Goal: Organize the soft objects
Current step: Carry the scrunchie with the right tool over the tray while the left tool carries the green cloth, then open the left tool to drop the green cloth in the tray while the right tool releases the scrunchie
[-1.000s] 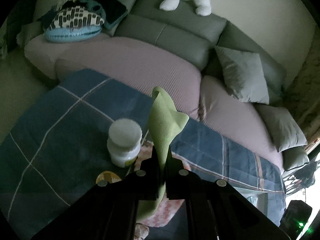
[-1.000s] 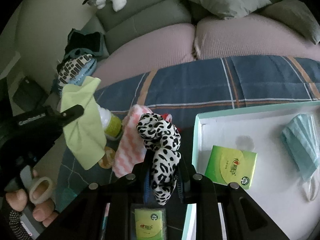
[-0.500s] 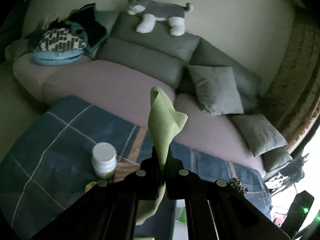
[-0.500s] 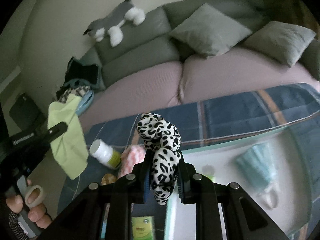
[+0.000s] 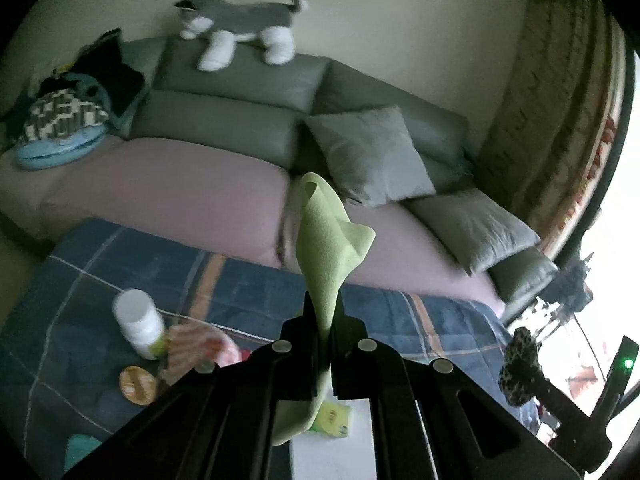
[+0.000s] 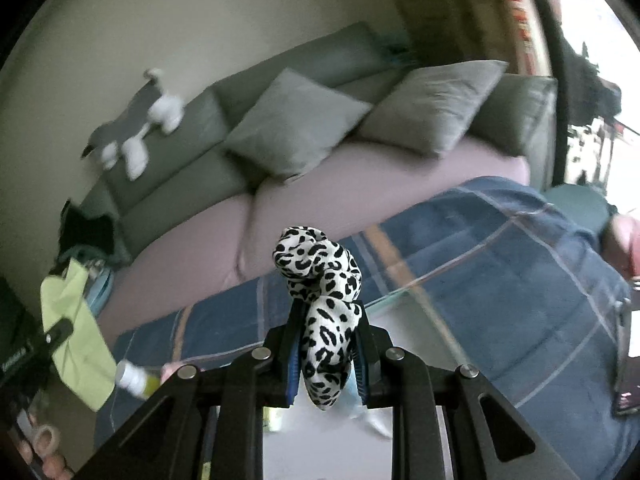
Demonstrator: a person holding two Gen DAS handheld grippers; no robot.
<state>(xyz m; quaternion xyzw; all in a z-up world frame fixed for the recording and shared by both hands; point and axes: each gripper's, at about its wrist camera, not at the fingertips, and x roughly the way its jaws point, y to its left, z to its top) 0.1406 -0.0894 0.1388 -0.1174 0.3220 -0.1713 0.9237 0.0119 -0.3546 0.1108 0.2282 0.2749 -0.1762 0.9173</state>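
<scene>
My left gripper [image 5: 325, 316] is shut on a light green cloth [image 5: 328, 240], held up in the air above the blue plaid table cover [image 5: 120, 280]. The cloth also shows in the right wrist view [image 6: 76, 336]. My right gripper [image 6: 325, 320] is shut on a black-and-white leopard-print scrunchie [image 6: 320, 280], also lifted; it shows at the right in the left wrist view [image 5: 520, 364]. A pink striped cloth [image 5: 196, 344] lies on the cover.
A white pill bottle [image 5: 138, 322] and a round orange lid [image 5: 136, 384] stand by the pink cloth. A white tray [image 5: 320, 456] holds a green packet [image 5: 334, 420]. Behind is a grey sofa [image 5: 240, 120] with cushions and a plush dog [image 5: 240, 24].
Both grippers have risen and tilted up, carrying the green cloth and the scrunchie higher above the table. The sofa now fills more of both views.
</scene>
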